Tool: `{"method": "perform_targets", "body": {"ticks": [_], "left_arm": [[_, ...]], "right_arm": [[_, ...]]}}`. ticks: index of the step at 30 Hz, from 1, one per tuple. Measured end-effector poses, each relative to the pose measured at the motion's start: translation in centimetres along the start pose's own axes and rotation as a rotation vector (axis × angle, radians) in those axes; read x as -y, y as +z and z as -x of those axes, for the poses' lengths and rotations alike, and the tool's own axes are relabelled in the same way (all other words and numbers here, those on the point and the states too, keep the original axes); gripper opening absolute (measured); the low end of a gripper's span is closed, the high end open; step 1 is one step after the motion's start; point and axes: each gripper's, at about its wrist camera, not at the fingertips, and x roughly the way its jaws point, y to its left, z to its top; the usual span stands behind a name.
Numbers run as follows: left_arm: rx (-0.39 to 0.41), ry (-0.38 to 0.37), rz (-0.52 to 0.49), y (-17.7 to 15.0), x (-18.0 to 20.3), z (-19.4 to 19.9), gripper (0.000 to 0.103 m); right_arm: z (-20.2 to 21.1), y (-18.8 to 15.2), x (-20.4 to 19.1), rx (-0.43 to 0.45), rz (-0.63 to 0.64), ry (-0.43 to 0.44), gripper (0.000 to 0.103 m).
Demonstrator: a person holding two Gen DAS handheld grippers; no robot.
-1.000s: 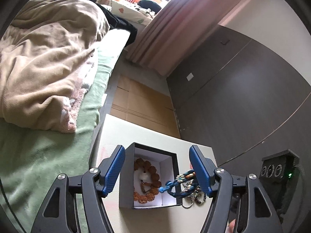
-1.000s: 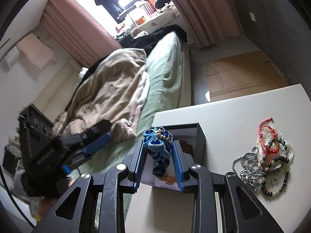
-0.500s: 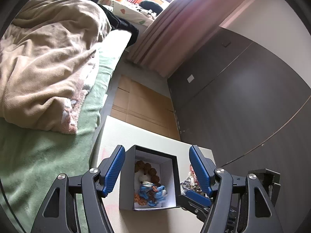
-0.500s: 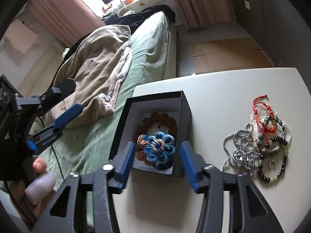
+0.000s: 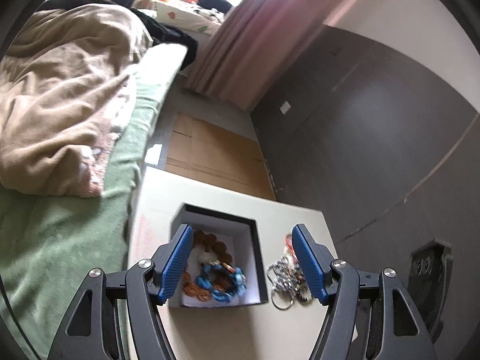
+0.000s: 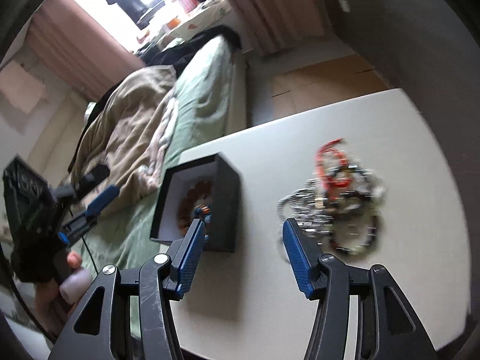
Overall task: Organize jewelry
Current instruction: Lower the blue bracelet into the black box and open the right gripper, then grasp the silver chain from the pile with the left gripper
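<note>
1. Your right gripper [image 6: 244,250] holds nothing and its jaws are opening; between the pads you see only bare table [image 6: 255,300].
2. Your left gripper [image 5: 241,262] stands wide and empty, framing the open black box [image 5: 256,249], which lies just ahead of it and a little toward its left finger.
3. Inside the box a blue beaded bracelet [image 5: 220,282] rests on a ring of brown beads [image 5: 210,241], so that part of the sorting looks done.
4. The loose jewelry pile [image 6: 339,207] sits ahead of your right gripper, toward its right finger and beside the box. It holds a red cord bracelet [image 6: 331,162], a silver chain [image 6: 297,207] and dark bead strands, all tangled; motion blur makes it hard to say which strand lies on top.
5. Expect every piece to be light, limp and slippery. Round beads will likely roll out from under flat pads, and chain will sag and drag its neighbours along.
6. Take one strand at its raised outer edge, pinching across cord or a bead row. The red cord looks easiest to separate.
7. Lift slowly so snagged pieces fall free.
</note>
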Motion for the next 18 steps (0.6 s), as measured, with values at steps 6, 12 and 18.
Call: {"method": "perform_targets", "body": {"ticks": [6, 12, 18], "left_arm": [[-0.048, -0.008, -0.125, -2.2, 3.7, -1.4, 0.069], [-0.103, -0.011, -0.241, -4.5, 6.7, -3.0, 0.069], [-0.158, -0.042, -0.253, -6.0, 8.2, -4.7, 0.063]], "right_arm": [[2.8, 0.4, 3.2, 0.035, -0.062, -0.029, 0.065], [4.4, 0.4, 5.6, 0.047, -0.103, -0.051, 0.065], [4.9, 0.3, 7.4, 0.032, -0.141, -0.046, 0.066]]}}
